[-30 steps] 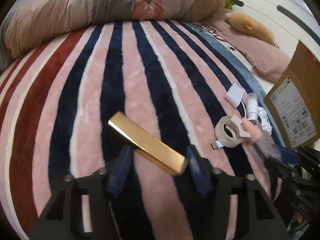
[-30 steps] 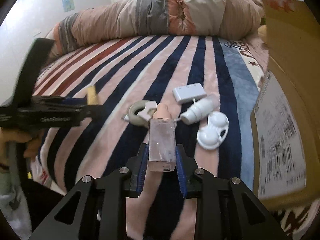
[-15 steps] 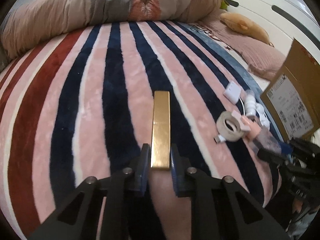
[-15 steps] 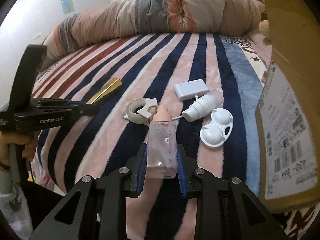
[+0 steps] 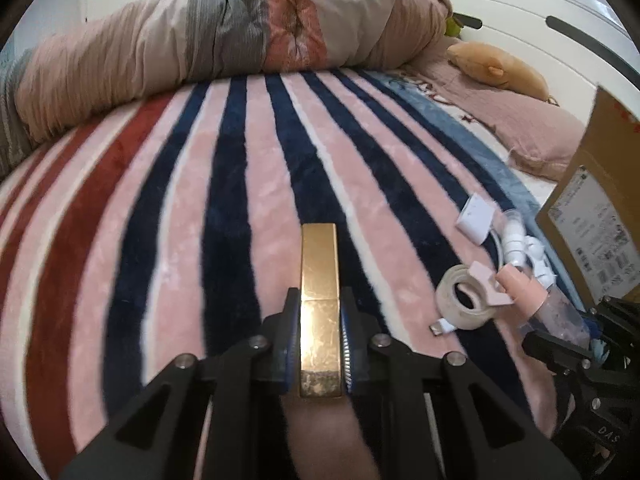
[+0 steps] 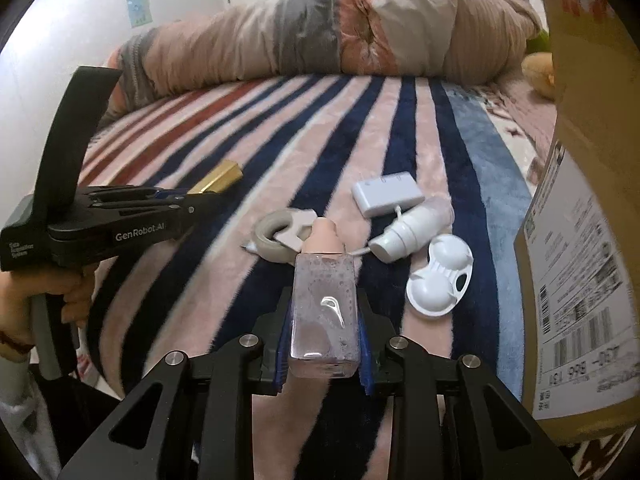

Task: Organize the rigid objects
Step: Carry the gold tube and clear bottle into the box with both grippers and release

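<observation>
Both tongs loaded: gold bar case in the left, clear bottle in the right.

The left tongs (image 5: 320, 344) are clamped on the gold bar-shaped case (image 5: 320, 280) at lower centre of the left view, its far end jutting forward over the striped blanket (image 5: 160, 240). The right tongs (image 6: 323, 336) grip a clear bottle with a pink cap (image 6: 323, 300) at lower centre of the right view. A tape roll (image 6: 276, 236), white adapter (image 6: 386, 194), white pump bottle (image 6: 416, 228) and white twin-cup case (image 6: 440, 280) lie clustered mid-frame beside the cardboard box (image 6: 580, 280) at right. Likely the held items go to the box: lift each clear of the cluster, keep the grip firm, and move one hand at a time so the tongs don't collide.
</observation>
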Motion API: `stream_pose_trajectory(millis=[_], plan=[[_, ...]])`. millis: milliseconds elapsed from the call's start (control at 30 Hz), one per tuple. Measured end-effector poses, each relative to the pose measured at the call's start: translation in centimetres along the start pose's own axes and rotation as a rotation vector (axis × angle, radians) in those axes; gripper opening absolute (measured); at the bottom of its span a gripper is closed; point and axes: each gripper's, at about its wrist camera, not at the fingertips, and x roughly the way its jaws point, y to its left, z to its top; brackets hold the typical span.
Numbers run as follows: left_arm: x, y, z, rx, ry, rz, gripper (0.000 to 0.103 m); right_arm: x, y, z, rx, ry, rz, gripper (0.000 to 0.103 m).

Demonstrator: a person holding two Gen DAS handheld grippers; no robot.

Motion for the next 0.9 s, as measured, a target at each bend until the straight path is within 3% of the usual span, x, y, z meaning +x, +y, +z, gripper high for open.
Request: stream_pose_trajectory(millis=[333,467,633,700,767,900], plan=[[-10.0,-1.5,2.9,0.002,-0.17,-0.013,0.015,-7.7,1.8,2.9,-0.044,-0.166,0.112,0.022],[-14.1,-4.0,4.6,0.051,-0.23,-0.076,0.015,-12.6,0.9,4.1,-0.039,-0.271,0.128,0.022],[-17.4,-8.4,7.0,0.087,-0.275,-0.19,0.015,-18.2,-4.8,4.2,0.027,-0.391,0.009,0.022],[-18.3,-11.1,7.8,0.128,-0.29,-0.21,0.015,-19.1,-7.7,3.9,0.07,-0.38,-0.05,0.022],[-18.4,-13.6,8.5,0.166,-0.289,-0.243,0.015,-18.7,-10.7,3.4,0.106,-0.315,-0.092,0.022],[-17.3,-18.8,9.6,0.22,-0.248,-0.298,0.015,-15.3,-15.1,2.9,0.122,-0.192,-0.153,0.022]])
